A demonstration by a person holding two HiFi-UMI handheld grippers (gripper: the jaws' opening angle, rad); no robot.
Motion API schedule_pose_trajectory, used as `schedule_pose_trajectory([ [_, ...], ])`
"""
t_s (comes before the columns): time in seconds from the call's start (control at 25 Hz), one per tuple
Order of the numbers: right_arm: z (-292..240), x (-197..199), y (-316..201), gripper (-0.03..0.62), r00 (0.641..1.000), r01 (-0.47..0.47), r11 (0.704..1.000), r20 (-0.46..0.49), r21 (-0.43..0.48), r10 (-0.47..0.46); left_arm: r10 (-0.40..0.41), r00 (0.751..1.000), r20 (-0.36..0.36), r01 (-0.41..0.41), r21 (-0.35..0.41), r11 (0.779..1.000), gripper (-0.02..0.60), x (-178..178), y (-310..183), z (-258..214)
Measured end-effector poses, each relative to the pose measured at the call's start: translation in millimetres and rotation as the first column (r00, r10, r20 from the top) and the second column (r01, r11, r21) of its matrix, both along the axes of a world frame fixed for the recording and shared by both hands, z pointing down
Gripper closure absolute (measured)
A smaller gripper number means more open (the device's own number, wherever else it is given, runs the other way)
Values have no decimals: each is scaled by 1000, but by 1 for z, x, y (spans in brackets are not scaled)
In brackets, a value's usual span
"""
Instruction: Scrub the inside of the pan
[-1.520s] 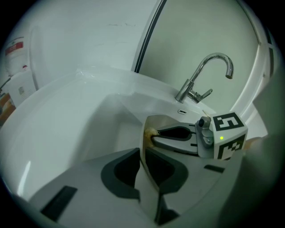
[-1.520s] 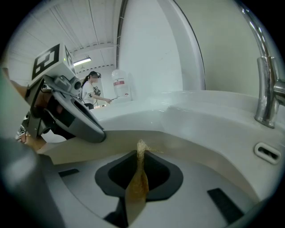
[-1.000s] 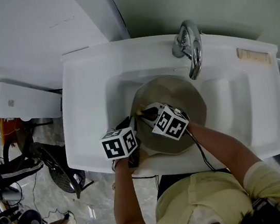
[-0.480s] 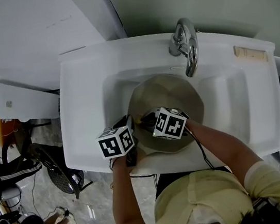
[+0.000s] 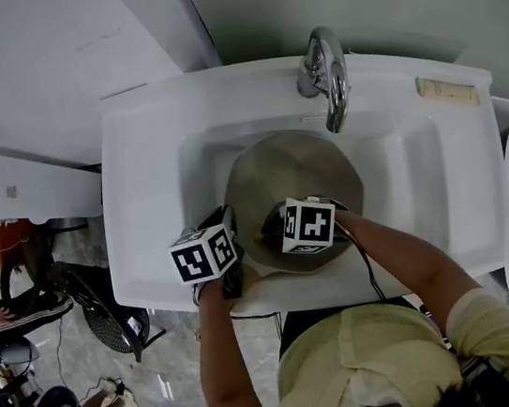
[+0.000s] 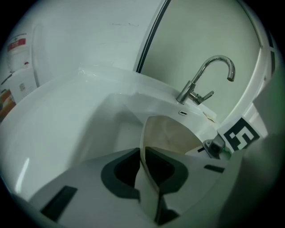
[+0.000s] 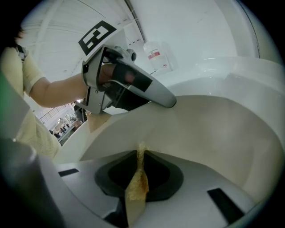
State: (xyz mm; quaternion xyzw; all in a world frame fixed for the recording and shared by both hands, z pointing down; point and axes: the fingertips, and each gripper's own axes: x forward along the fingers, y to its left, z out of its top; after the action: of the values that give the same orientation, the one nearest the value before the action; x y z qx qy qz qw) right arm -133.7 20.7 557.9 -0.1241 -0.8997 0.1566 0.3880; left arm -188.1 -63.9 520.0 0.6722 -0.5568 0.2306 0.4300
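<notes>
Beige round pan (image 5: 293, 178) sits in the white sink (image 5: 148, 185); left tongs (image 6: 142, 153) pinch its rim, right tongs (image 7: 140, 156) are clamped on a thin yellow scouring pad (image 7: 137, 187) inside it.

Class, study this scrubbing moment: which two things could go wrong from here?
1. The left tool pinches only the thin rim of the round beige pan; hard scrubbing could twist it loose in the white sink.
2. The right tool clamps a thin yellow scrub pad; it might slip out under pressure.
</notes>
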Motion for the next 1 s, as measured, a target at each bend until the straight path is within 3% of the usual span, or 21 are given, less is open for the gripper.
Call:
schedule_pose_trajectory([
  [0.56, 3, 47, 37, 531, 969, 210, 974, -116, -91, -219, 5, 1000, -6, -5, 3, 1000, 491, -1, -1, 1],
  [1.0, -1, 80, 47, 531, 910, 318, 932, -222, -173, -351, 11, 1000, -18, -11, -1, 1000, 491, 0, -1, 2],
])
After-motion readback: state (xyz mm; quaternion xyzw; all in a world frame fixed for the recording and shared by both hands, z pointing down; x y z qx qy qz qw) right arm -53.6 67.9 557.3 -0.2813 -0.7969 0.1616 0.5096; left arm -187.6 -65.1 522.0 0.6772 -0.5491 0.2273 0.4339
